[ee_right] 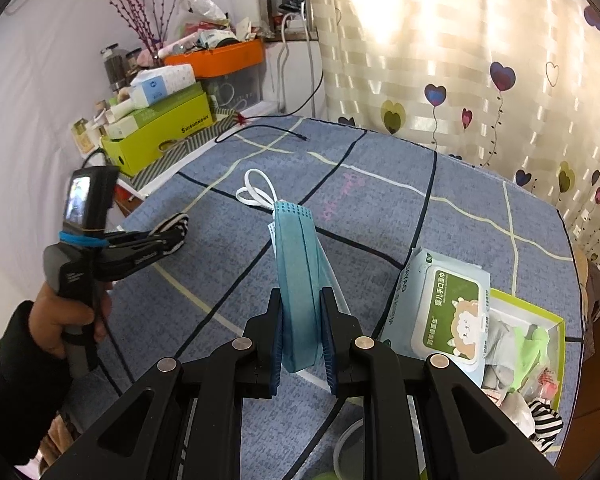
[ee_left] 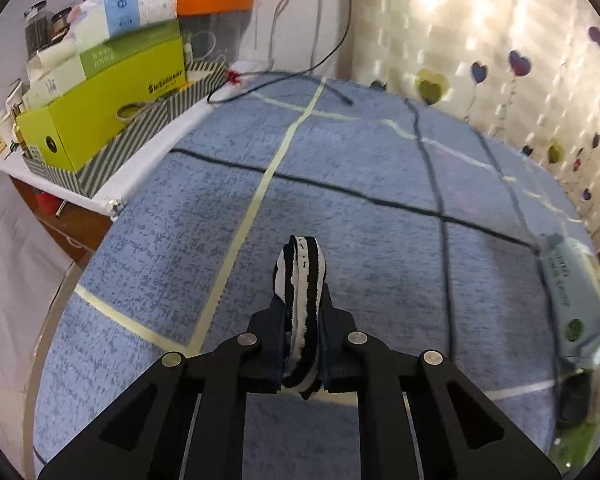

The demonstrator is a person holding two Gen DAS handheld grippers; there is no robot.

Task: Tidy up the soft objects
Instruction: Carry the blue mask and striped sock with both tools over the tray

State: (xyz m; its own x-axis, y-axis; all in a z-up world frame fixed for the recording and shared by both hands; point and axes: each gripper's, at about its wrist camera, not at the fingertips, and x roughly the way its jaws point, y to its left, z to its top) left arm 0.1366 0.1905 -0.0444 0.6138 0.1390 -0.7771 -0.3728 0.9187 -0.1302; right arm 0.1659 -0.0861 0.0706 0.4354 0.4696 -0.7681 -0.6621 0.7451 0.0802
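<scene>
My left gripper point(ee_left: 302, 304) is shut on a black-and-white striped sock point(ee_left: 300, 276) and holds it above the blue checked tablecloth point(ee_left: 340, 168). The left gripper also shows in the right wrist view point(ee_right: 172, 236), at the left, with the sock point(ee_right: 176, 224) in its fingers. My right gripper point(ee_right: 302, 300) is shut on a folded blue face mask point(ee_right: 300, 280) whose white ear loops point(ee_right: 256, 192) stick out ahead, held above the cloth point(ee_right: 380, 208).
A pack of wet wipes point(ee_right: 444, 308) leans on a green box point(ee_right: 540, 344) of soft items at the right table edge; the pack also shows in the left wrist view point(ee_left: 572, 292). Stacked boxes point(ee_left: 100, 100) stand on a side shelf at left. A black cable point(ee_left: 284, 80) lies at the far edge.
</scene>
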